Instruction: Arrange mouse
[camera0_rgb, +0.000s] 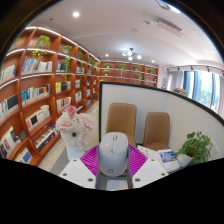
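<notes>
Mouse (114, 153) is clenched in the gripper (113, 163), lifted before two chairs (122, 120).

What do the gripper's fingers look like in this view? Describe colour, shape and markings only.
The gripper has two broad, pale white fingers with blocky, angular outlines. Each carries a magenta pad on its inner face. No cables, labels or sleeves show.

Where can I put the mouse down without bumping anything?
The mouse sits between the gripper's fingers. Bare table shows in a small patch below the flowers. It looks crowded on the other side, where papers and a plant sit close together. The flowers stand close too, so go slowly.
</notes>
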